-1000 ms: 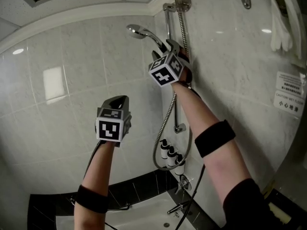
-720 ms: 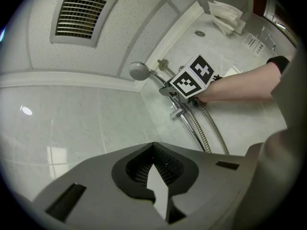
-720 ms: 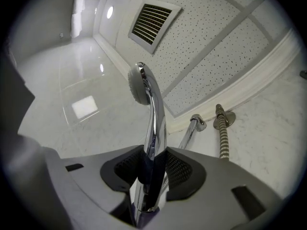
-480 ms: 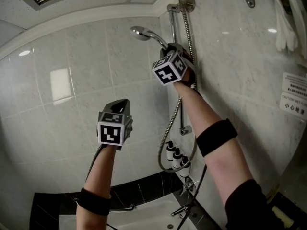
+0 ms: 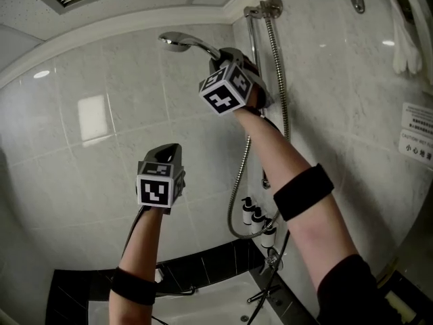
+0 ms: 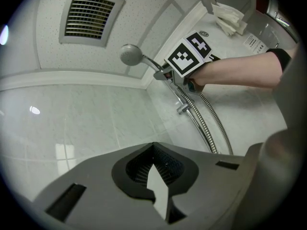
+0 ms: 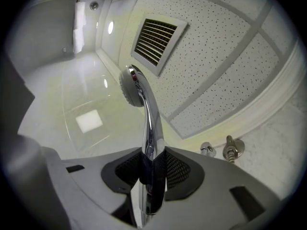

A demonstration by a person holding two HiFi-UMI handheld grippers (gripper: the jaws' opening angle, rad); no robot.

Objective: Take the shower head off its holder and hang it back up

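Left gripper (image 5: 168,154) is nearest me, low and left. Jaws are clenched together with nothing in them; its own view shows only tile past the tips. It's idle and well apart from the work.

Right gripper (image 5: 226,54) is up high, arm stretched. Its jaws have just been closing and now grasp the chrome handle of the shower head (image 5: 179,42). In the right gripper view the handle rises straight out from between the jaws, with the spray face at the far end under the ceiling vent (image 7: 156,40). The long axis runs along the gripper's pointing line, tilted up and to the left in head view.

My read is that the shower head is off its holder, since the handle sits left of the rail (image 5: 254,36) and isn't touching it. I can't pick out the holder itself; presumably it's on the rail, behind my right hand. So the rehang goes rightward, back to the rail, handle end down into the socket. The right hand is the only one placed for that.

In the way:
- The hose (image 5: 233,195) loops down beside the rail and back up toward the right hand, so it could drag or snag on the way in.
- By the loop's bottom are bottles (image 5: 254,217) on the wall, then the tap (image 5: 262,292) lower down.
- The towel (image 5: 404,42) is far right, out of the path.
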